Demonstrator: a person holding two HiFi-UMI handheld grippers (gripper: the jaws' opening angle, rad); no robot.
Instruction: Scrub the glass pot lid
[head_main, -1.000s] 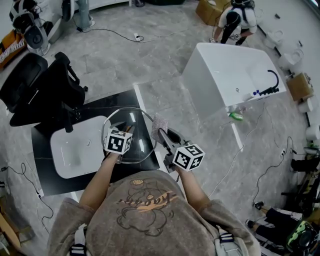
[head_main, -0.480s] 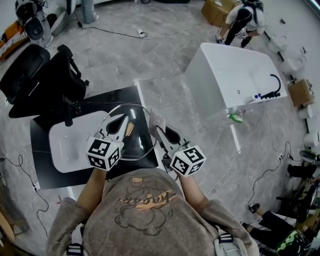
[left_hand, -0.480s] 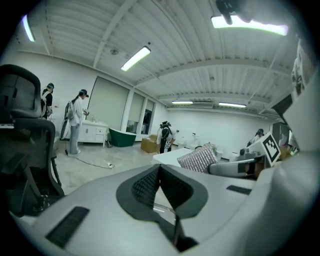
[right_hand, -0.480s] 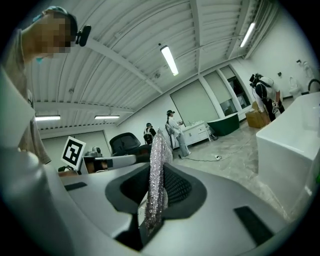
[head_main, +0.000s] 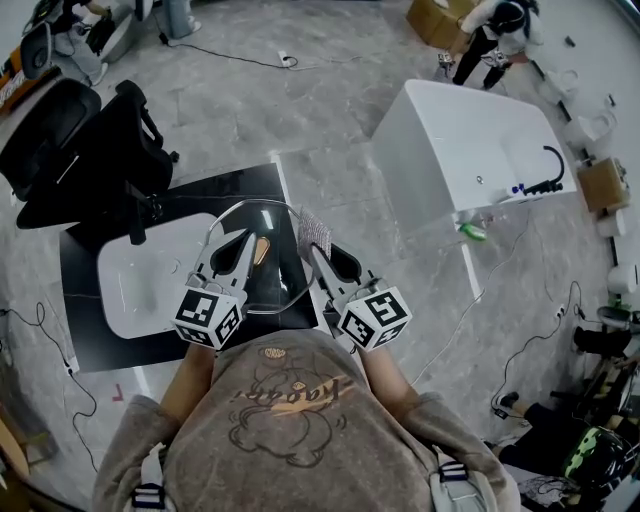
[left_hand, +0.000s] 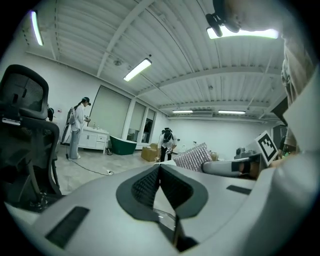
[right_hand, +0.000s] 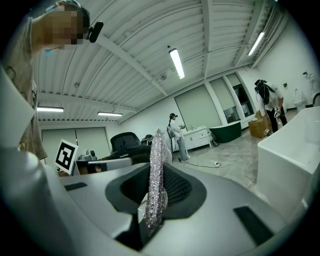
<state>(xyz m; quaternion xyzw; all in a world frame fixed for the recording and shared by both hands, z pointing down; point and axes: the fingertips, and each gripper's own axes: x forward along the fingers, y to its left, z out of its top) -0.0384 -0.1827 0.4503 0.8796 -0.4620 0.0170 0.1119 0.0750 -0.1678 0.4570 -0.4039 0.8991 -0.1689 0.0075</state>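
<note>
Gleaming clear glass pot lid (head_main: 278, 272), metal-rimmed

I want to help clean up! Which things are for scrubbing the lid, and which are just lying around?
For the job: lid, scourer, left gripper, right gripper.
Lying about: chair, tub, box, bottle.

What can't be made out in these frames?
- Glass pot lid: left gripper view shows only a rim sliver; the body of the left gripper hides the rest.
- Lid's near edge: head view, behind that gripper.
- Silver scouring pad: lower end buried in the right gripper, right gripper view.
- Lid soiling: too small, head view.
</note>
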